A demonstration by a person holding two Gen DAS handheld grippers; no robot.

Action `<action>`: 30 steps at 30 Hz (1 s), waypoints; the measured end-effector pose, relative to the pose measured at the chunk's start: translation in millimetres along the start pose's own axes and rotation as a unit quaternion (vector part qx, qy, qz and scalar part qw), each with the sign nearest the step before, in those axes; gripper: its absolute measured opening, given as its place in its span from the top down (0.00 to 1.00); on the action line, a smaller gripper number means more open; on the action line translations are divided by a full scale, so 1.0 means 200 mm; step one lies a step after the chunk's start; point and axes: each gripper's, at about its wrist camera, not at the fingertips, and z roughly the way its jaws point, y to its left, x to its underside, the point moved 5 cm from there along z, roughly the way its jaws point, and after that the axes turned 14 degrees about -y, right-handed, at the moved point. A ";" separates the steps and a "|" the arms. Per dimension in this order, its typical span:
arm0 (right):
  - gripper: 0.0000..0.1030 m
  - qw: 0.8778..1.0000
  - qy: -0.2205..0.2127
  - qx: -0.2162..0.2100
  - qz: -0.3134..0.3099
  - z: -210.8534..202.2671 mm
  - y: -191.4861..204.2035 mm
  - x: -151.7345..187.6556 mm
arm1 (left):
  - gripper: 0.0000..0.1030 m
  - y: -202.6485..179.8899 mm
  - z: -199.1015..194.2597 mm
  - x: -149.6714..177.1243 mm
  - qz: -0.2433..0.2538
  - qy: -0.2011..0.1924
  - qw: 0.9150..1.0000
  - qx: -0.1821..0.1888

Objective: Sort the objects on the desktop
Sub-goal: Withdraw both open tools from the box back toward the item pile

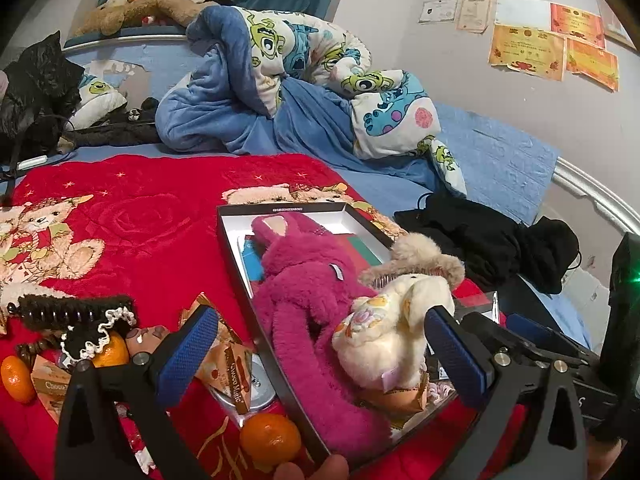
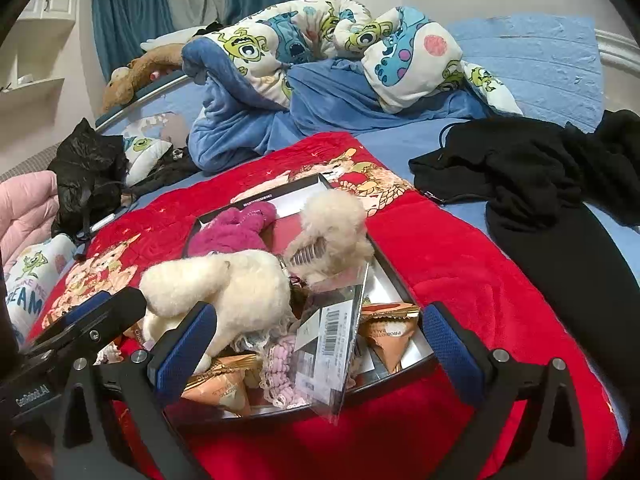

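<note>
A black-rimmed white box (image 1: 340, 213) (image 2: 400, 280) lies on the red blanket (image 1: 160, 216) (image 2: 460, 264). In it lie a magenta plush toy (image 1: 316, 300) (image 2: 236, 228), a cream plush toy (image 1: 384, 332) (image 2: 232, 292), a fluffy beige hair claw (image 1: 424, 256) (image 2: 336, 228), orange snack packets (image 2: 390, 332) and a clear barcoded package (image 2: 332, 328). My left gripper (image 1: 320, 352) is open and empty above the box's near left side. My right gripper (image 2: 320, 352) is open and empty above the box's near end. Tangerines (image 1: 270, 438), snack packets (image 1: 230, 372), a brown hair claw (image 1: 76, 310) and a round metal tin (image 1: 256, 396) lie left of the box.
A blue cartoon quilt (image 1: 304, 88) (image 2: 320, 60) is bunched at the back. Black clothing (image 1: 492, 244) (image 2: 540, 176) lies to the right. A black bag (image 1: 36, 88) (image 2: 88, 176) sits at the left. The wall (image 1: 520, 92) bears certificates.
</note>
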 end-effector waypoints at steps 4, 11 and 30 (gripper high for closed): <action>0.00 1.000 -0.005 -0.001 -0.001 -0.02 0.03 -0.02 | 0.00 0.03 -0.05 -0.03 -0.008 -0.011 1.000 -0.006; 0.00 1.000 -0.011 -0.024 -0.001 -0.03 0.17 -0.03 | 0.00 0.15 -0.15 -0.08 -0.013 -0.022 0.999 -0.024; 0.00 0.993 -0.002 -0.117 -0.028 0.03 0.78 0.05 | 0.00 0.70 -0.54 -0.17 0.008 -0.041 0.993 -0.114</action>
